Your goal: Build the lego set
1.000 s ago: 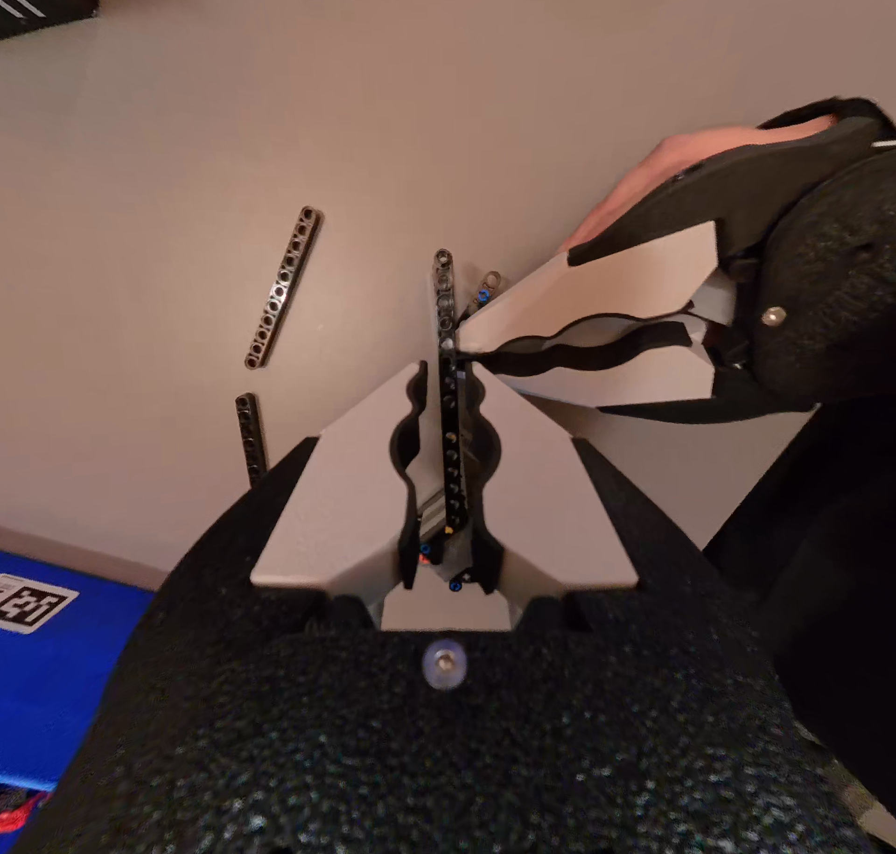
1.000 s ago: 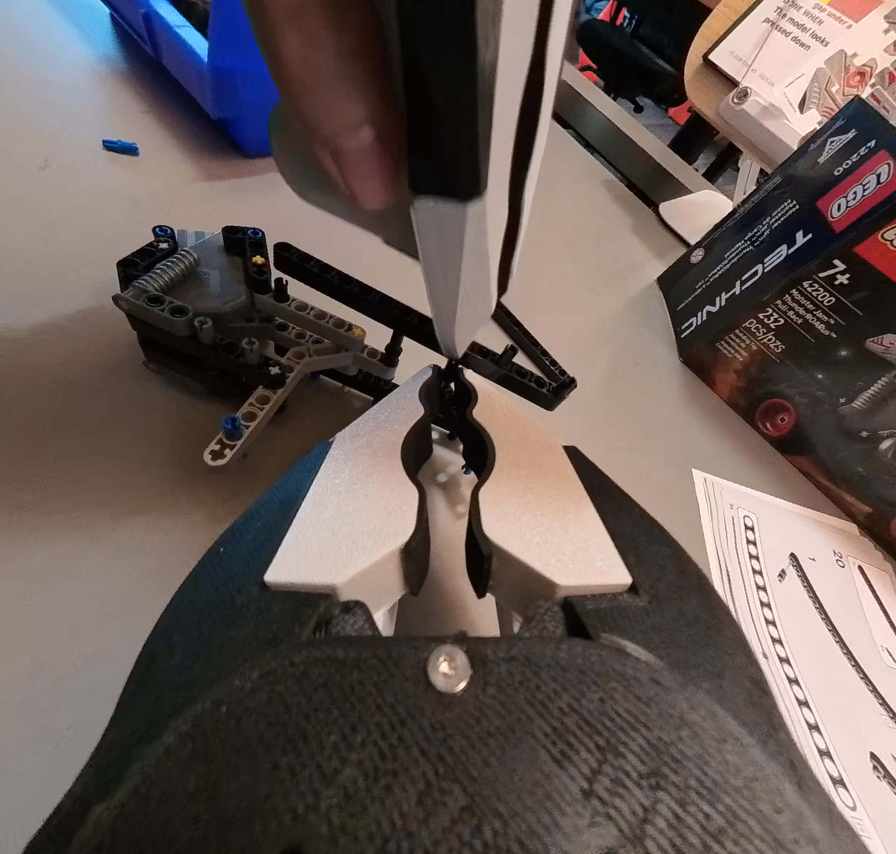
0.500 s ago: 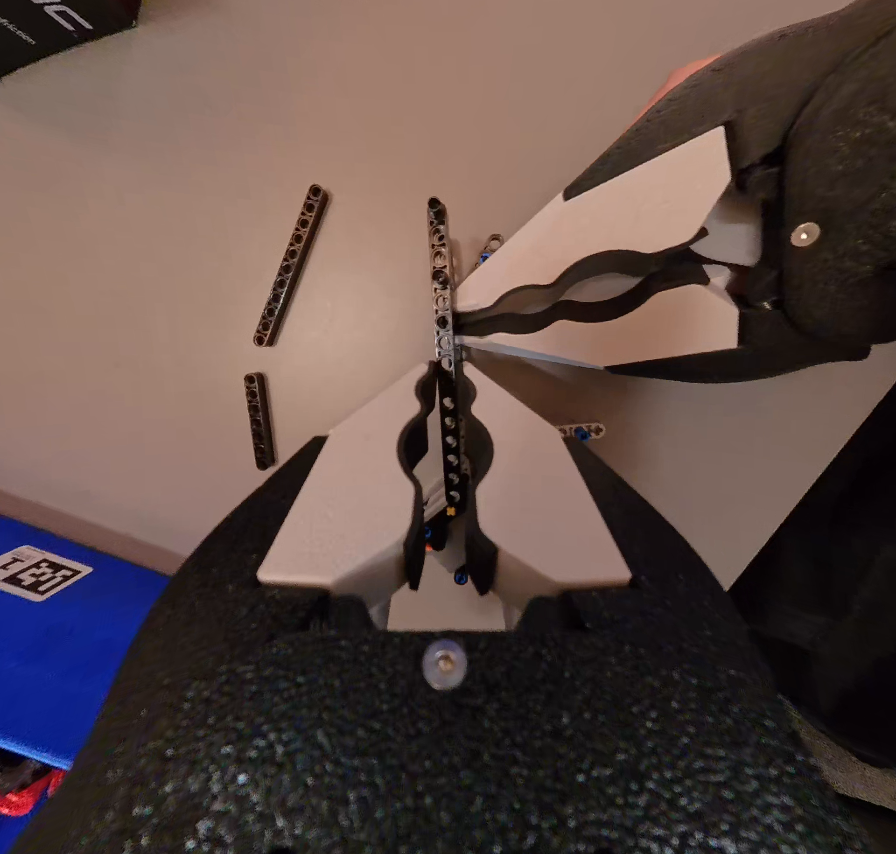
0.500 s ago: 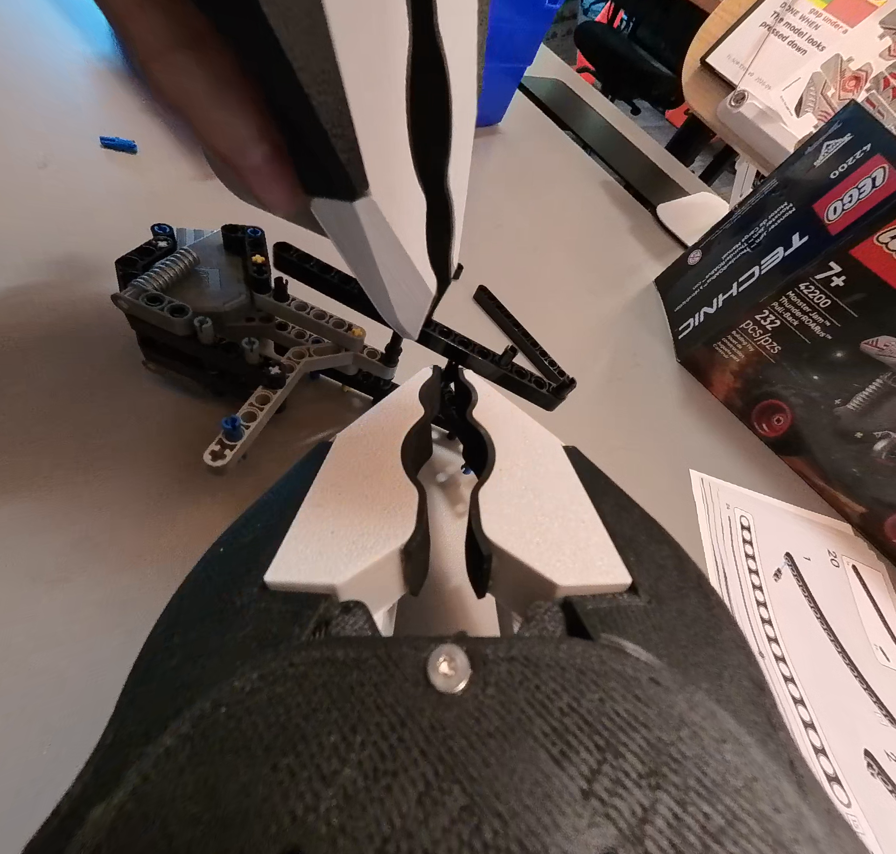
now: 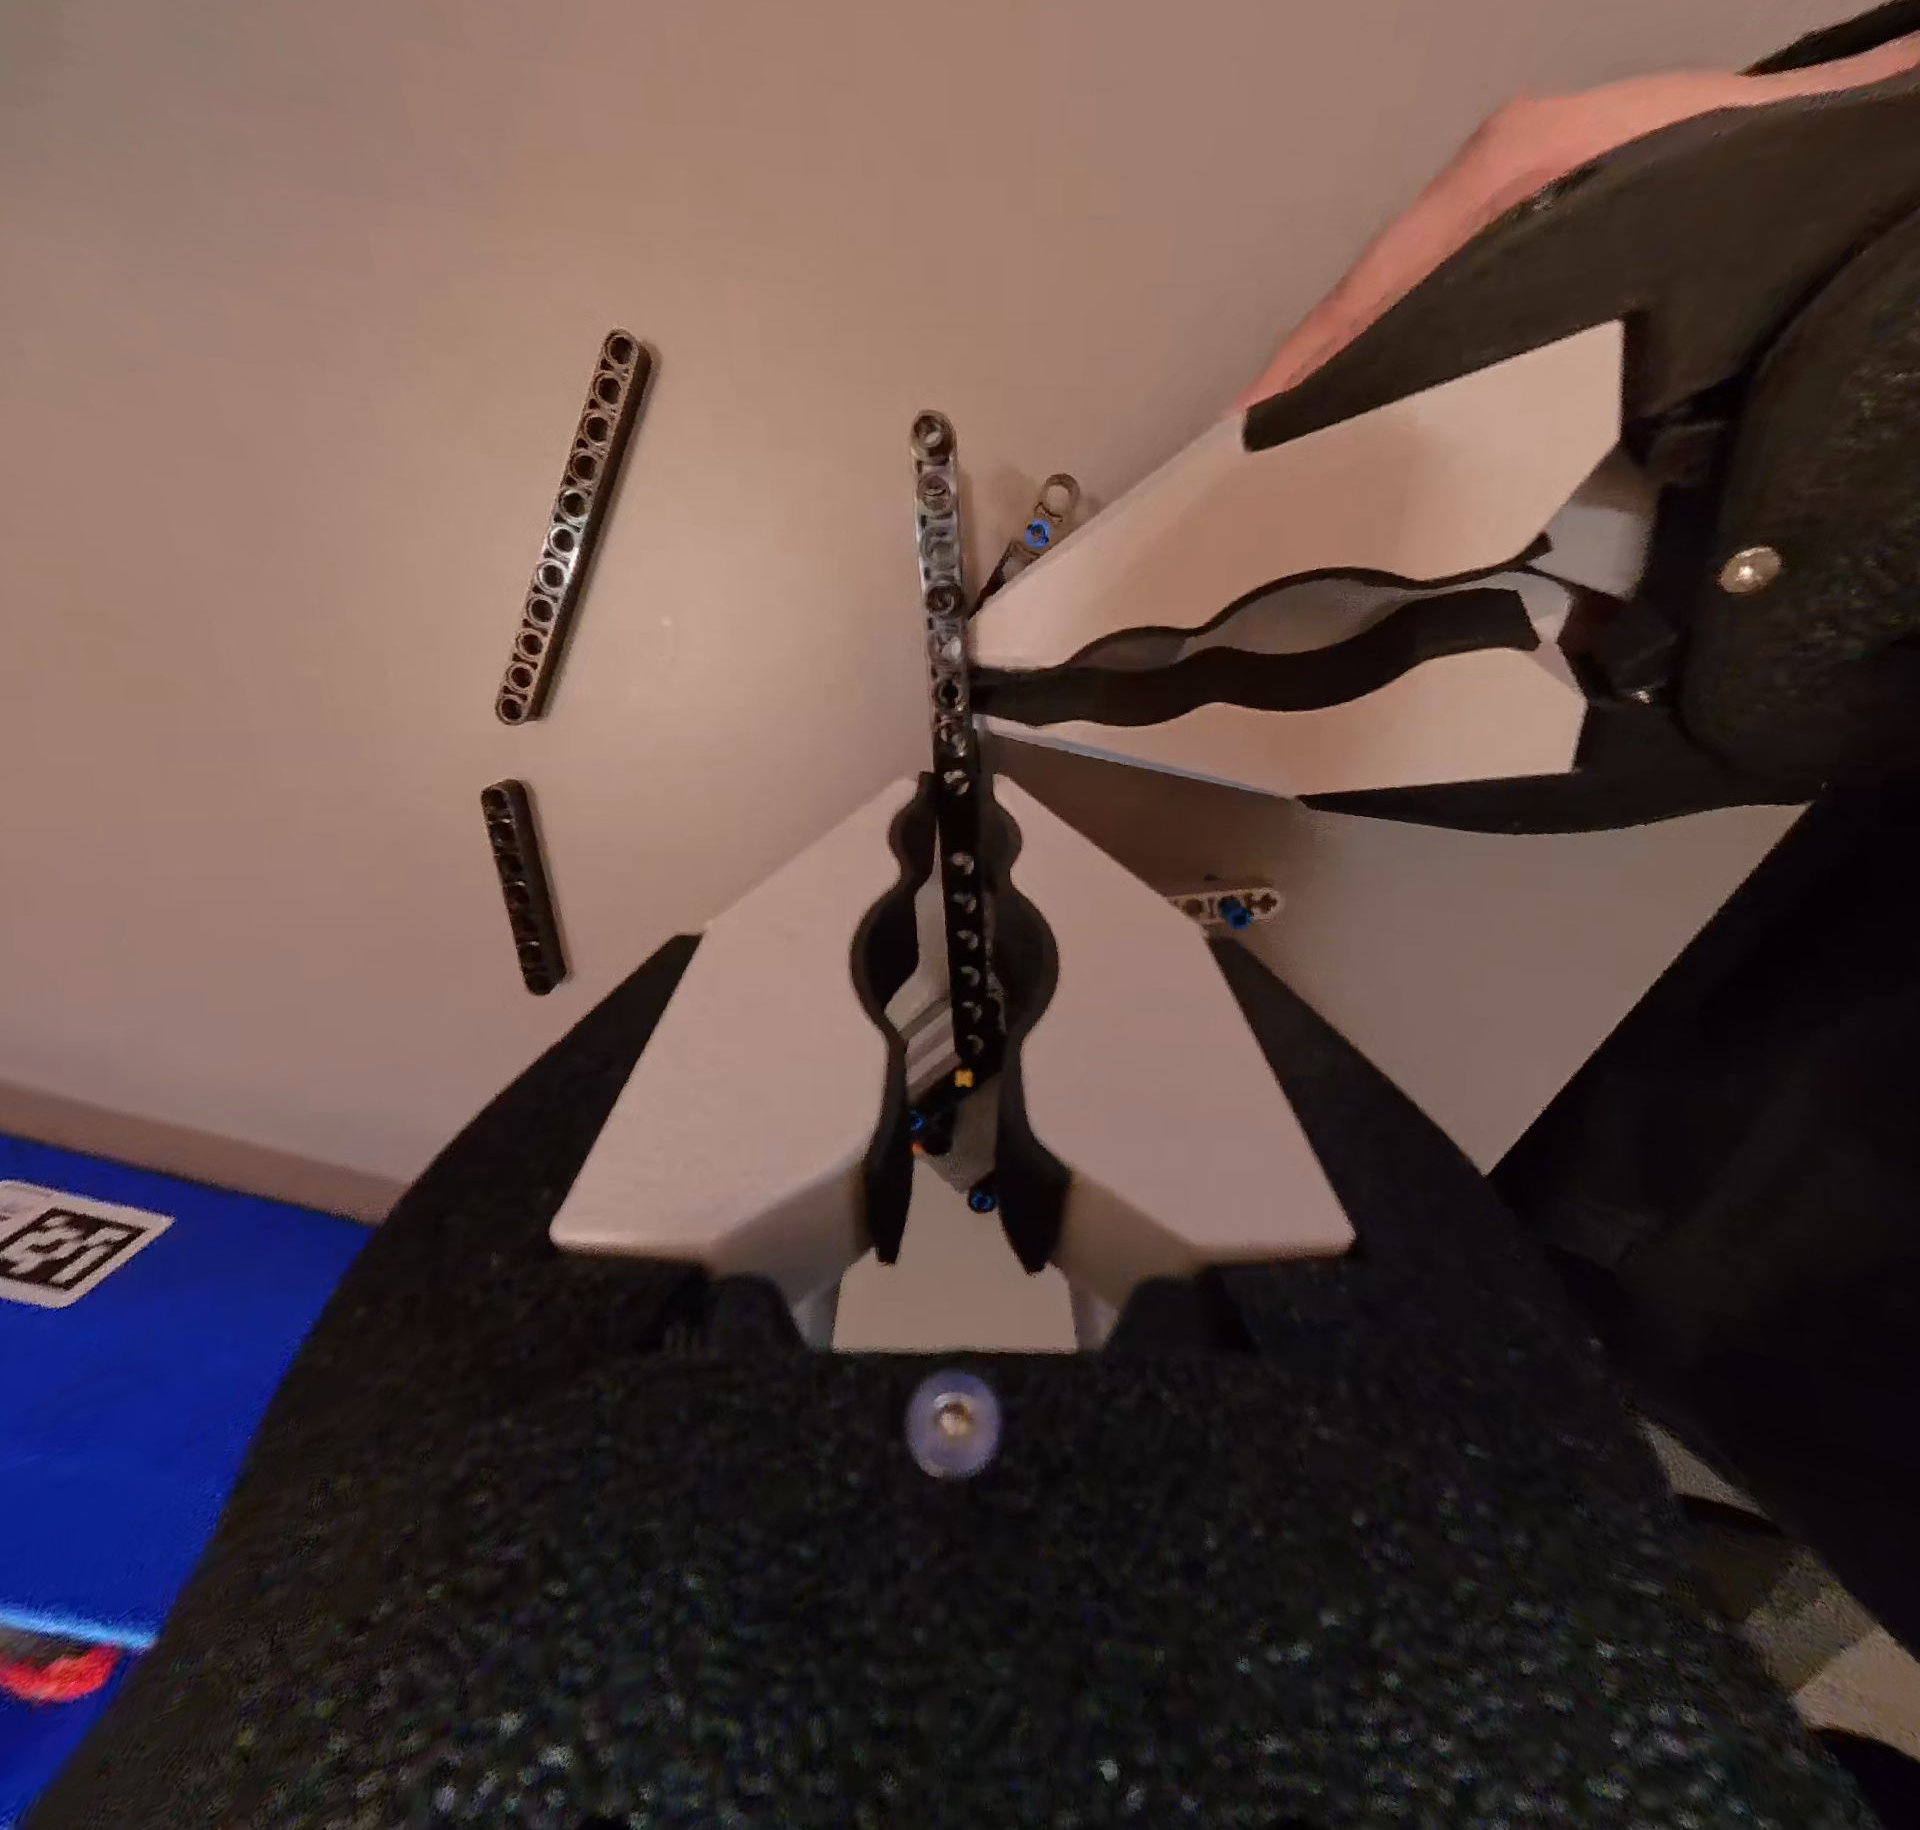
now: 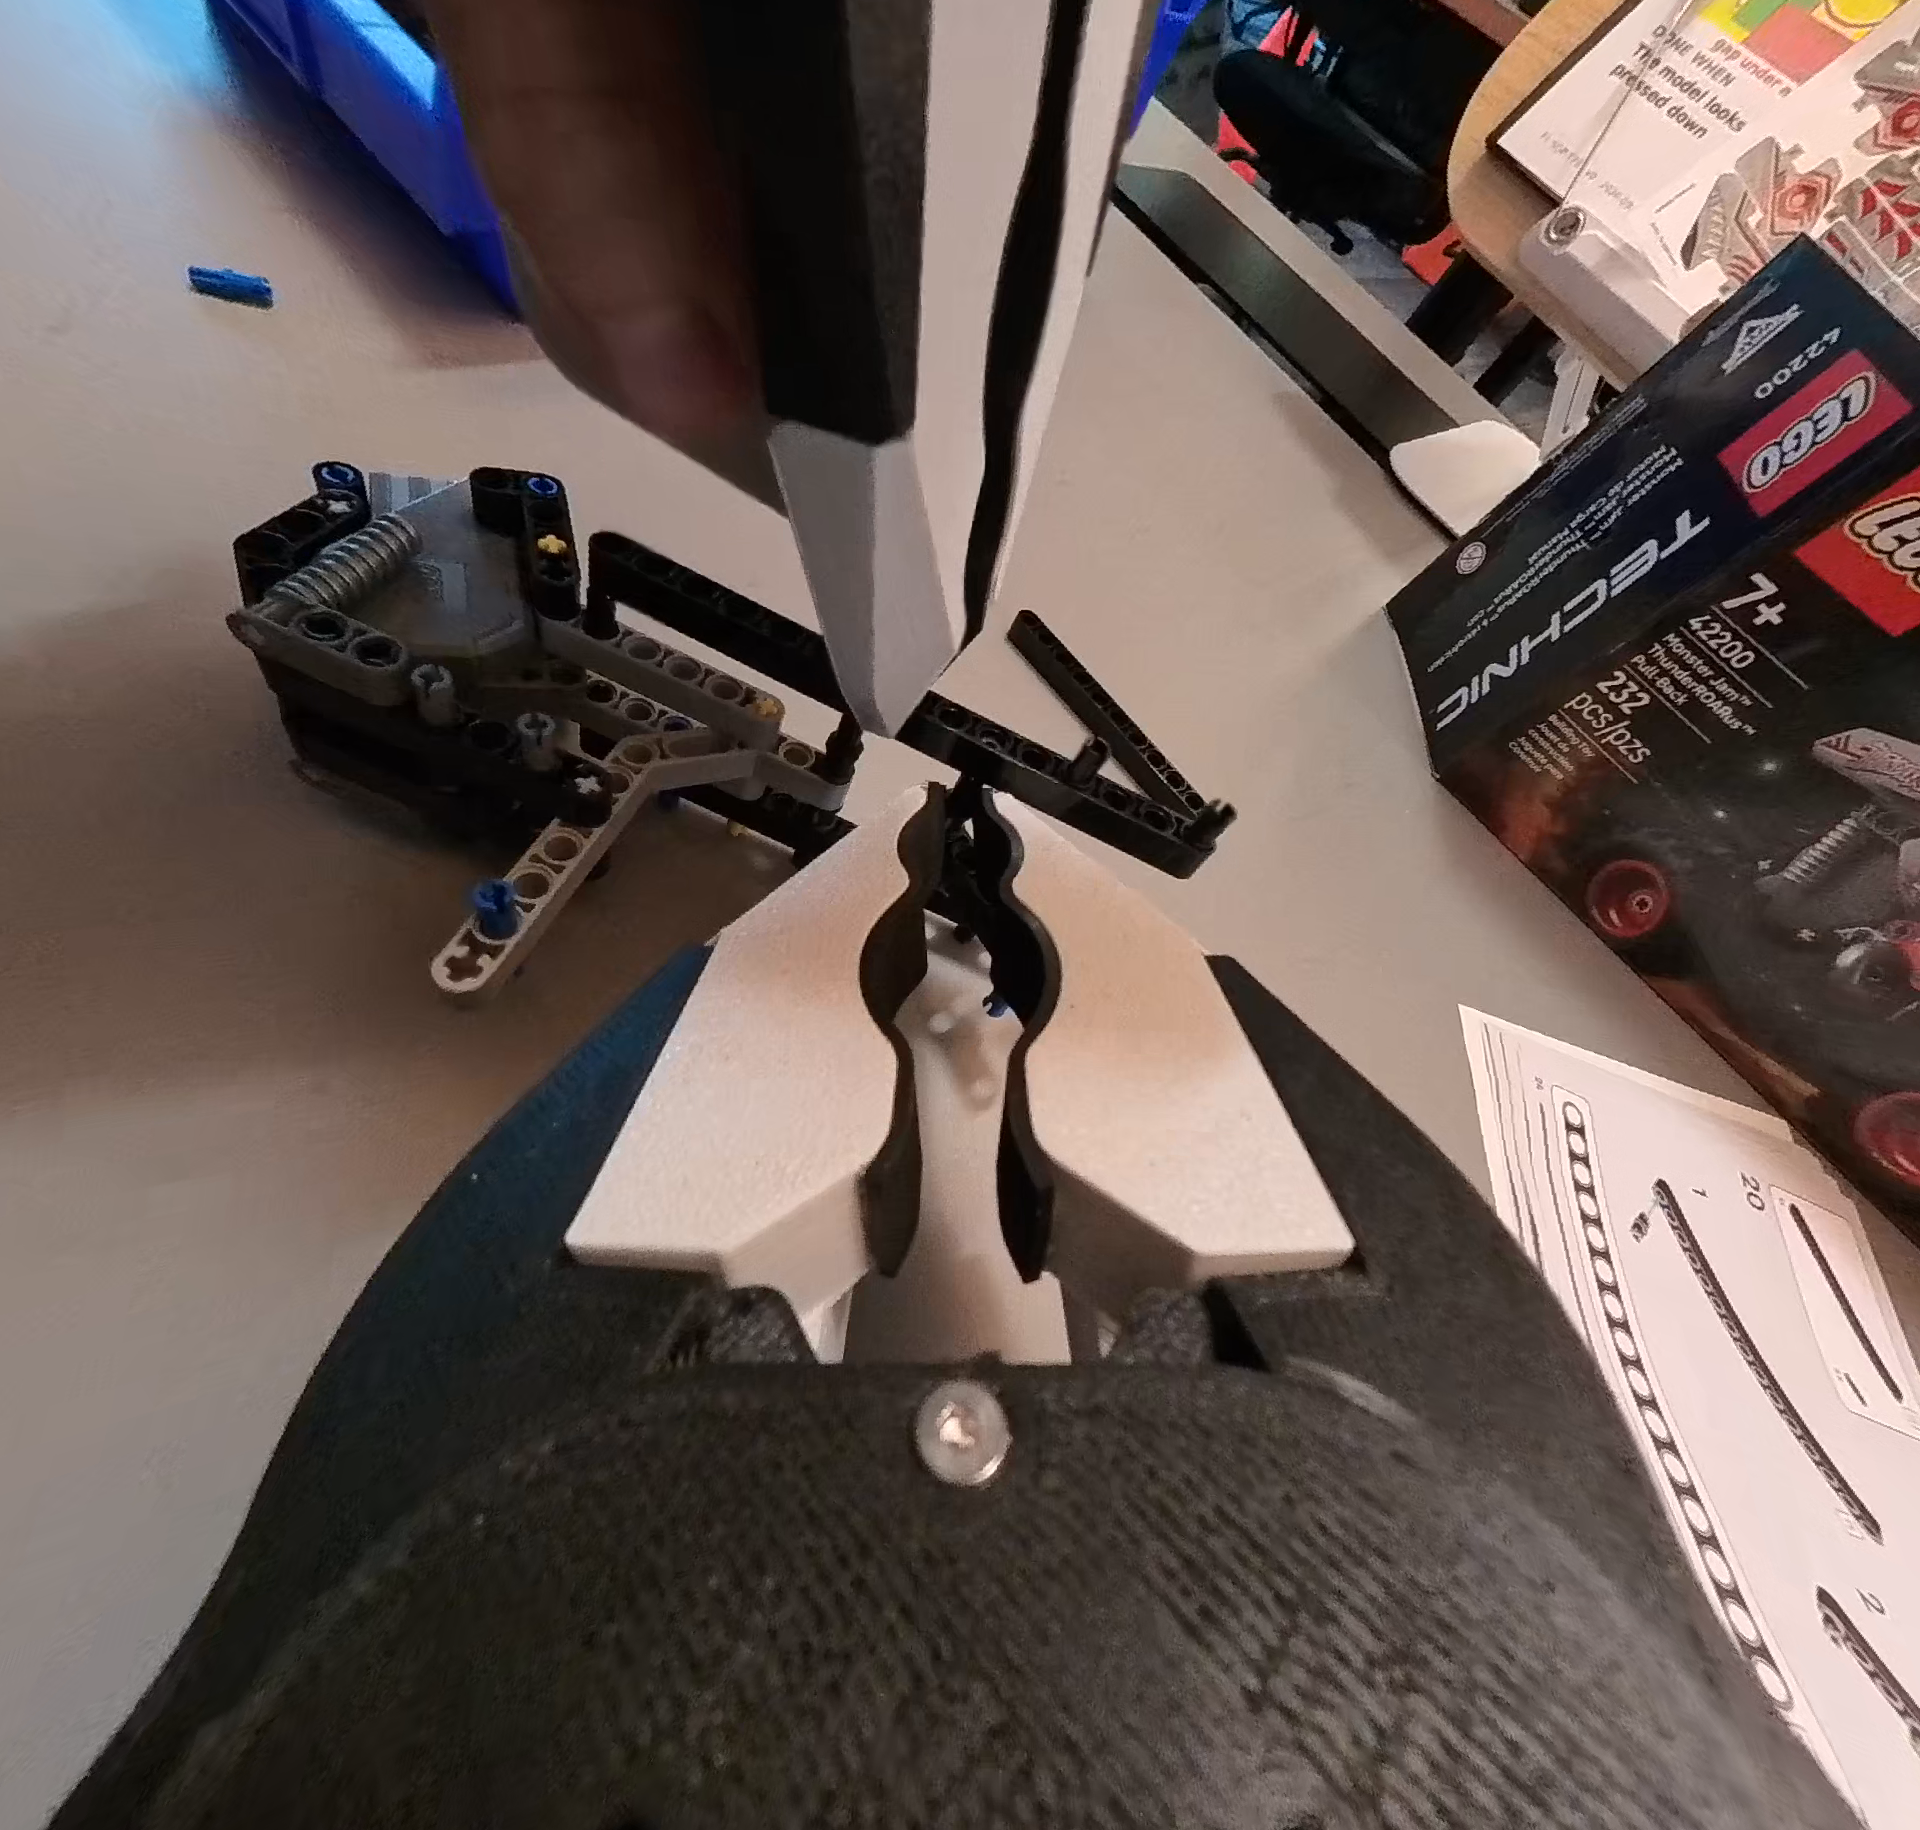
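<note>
A partly built black and grey Technic assembly (image 6: 447, 627) with a metal spring stands on the table. A long black beam (image 6: 1039, 752) sticks out from it to the right. My left gripper (image 5: 956, 793) is shut on this beam (image 5: 940, 585), and from the right wrist view it comes down from above (image 6: 925, 710). My right gripper (image 6: 961, 804) is shut on a small black piece held against the beam's side. In the left wrist view it comes in from the right (image 5: 982, 700).
Two loose black beams (image 5: 577, 523) (image 5: 523, 887) lie left of the grippers. Another beam (image 6: 1112, 720) lies behind the long beam. A set box (image 6: 1714, 689) and an instruction sheet (image 6: 1714, 1417) are at the right. A blue bin (image 6: 343, 66) is at the back left. Left and right tips are no more than a few centimetres apart.
The left gripper twisted about the beam half a second ago and has turned back, shifting slightly. The right gripper has stayed shut at the beam's side. The assembly has not moved.
</note>
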The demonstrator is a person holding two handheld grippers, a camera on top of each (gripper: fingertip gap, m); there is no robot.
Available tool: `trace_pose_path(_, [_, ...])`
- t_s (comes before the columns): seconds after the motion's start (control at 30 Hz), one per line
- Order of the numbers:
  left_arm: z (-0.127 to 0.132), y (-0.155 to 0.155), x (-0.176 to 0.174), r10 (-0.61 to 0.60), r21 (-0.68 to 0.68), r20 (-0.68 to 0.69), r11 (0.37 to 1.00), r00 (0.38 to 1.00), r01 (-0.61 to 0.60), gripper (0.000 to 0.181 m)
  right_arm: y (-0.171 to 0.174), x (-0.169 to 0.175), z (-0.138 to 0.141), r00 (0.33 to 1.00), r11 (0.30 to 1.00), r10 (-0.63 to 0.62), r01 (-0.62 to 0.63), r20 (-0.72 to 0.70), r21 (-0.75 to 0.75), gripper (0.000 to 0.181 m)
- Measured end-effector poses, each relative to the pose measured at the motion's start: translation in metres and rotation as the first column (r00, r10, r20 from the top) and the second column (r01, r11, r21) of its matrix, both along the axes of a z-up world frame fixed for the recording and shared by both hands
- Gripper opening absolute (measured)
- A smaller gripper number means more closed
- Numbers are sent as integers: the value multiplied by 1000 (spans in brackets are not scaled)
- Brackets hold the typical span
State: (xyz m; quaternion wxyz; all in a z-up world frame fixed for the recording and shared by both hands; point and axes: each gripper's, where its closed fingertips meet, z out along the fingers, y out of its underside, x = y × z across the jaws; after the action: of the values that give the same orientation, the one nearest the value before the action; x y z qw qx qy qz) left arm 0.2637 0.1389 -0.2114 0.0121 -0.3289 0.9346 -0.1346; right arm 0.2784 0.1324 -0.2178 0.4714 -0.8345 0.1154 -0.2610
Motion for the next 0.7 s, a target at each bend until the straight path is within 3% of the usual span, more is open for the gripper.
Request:
trace_pose_path(0.03, [0,0,0,10,-30,-2,999,1000,-10,5,0,0,0,1000,1000,1,-1,0,0,3])
trace_pose_path(0.13, [2,-1,0,44,-137,-4,990,999,-44,5,0,0,0,1000,1000,1,-1,0,0,3])
trace_pose_path(0.27, [28,2,11,126,-260,78,960,989,-102,3,0,0,0,1000,1000,-1,1,11,-4,3])
trace_pose_path(0.33, [24,4,4,97,-211,57,974,994,-83,14,0,-1,0,1000,1000,0,0,18,-7,3])
trace_pose_path(0.43, [14,6,0,43,-116,69,993,997,-35,14,1,-1,0,1000,1000,1,-1,19,-7,3])
trace_pose_path(0.7, [0,-4,2,-16,-70,88,997,996,23,9,0,-1,0,1000,1000,6,-5,27,-10,3])
